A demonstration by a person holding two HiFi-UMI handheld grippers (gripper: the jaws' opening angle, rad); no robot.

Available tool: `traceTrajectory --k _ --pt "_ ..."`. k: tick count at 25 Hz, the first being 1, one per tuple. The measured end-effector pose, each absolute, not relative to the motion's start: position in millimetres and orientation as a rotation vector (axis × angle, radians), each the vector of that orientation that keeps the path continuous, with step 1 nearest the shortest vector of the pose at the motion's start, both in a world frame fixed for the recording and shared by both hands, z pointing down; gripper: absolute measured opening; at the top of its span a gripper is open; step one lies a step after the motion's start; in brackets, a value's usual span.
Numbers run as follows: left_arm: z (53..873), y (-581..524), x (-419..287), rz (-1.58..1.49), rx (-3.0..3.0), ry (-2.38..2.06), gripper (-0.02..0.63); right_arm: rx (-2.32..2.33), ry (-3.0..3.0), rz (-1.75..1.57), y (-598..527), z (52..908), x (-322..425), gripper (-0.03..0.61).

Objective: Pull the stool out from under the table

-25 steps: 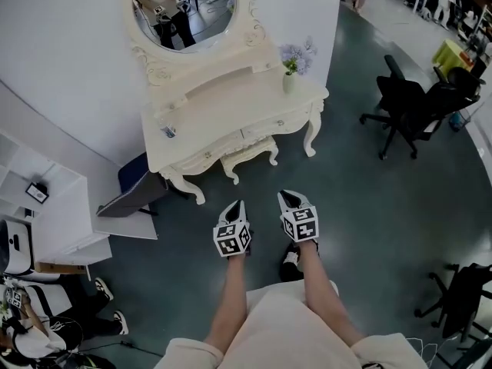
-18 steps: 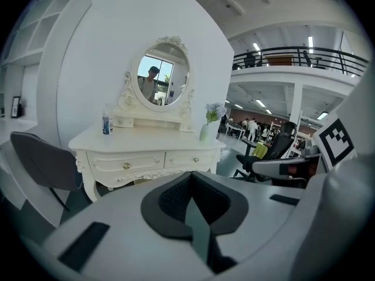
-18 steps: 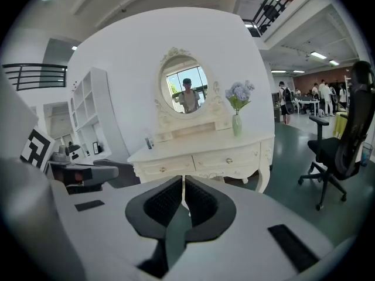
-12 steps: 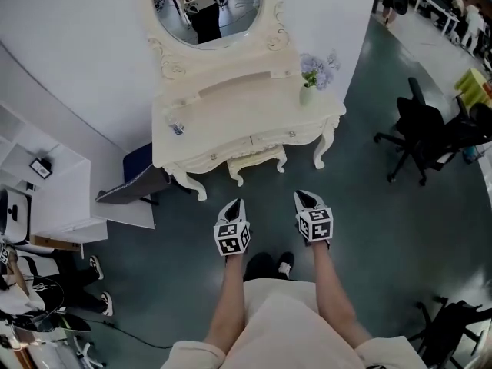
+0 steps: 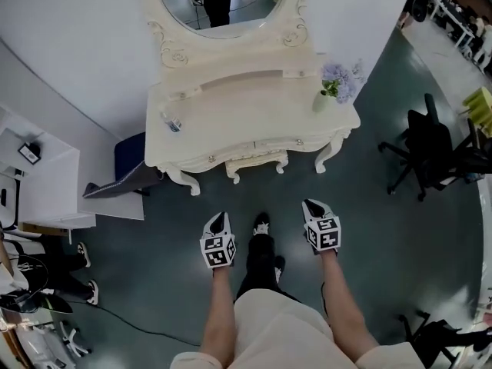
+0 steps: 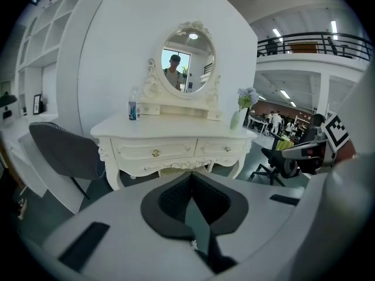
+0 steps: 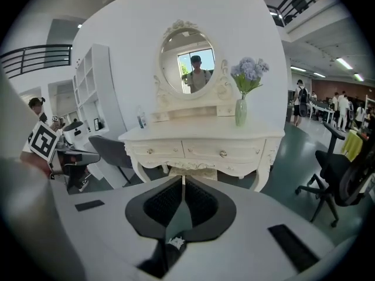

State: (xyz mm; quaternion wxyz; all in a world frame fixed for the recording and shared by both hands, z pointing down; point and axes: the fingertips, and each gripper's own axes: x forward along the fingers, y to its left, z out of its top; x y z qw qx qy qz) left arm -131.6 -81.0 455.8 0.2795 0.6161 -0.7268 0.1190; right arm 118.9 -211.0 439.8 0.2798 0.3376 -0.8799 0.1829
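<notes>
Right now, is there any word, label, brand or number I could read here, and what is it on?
No text is readable in any view.
Bottle on the dressing table: blue label, too small to read.
Left claw and right claw: their cubes show black-and-white square patterns, no words.

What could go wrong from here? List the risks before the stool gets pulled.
1. Both grippers, left and right, are shut and short of the stool; they must open first, or they may only nudge it.
2. The stool sits tucked between the legs of the table; a crooked pull could bump a leg and shake the vase near the table's right end.
3. The person's shoe stands right in the stool's path out.
</notes>
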Motion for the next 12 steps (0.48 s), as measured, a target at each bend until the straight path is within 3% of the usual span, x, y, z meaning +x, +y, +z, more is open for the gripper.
traceTrajectory --k 12 --pt "580.7 -174.8 -177.7 0.547 1.683 -1.83 0.015 0.825 -2.309 0.55 -303.7 541.2 69.3 0.048"
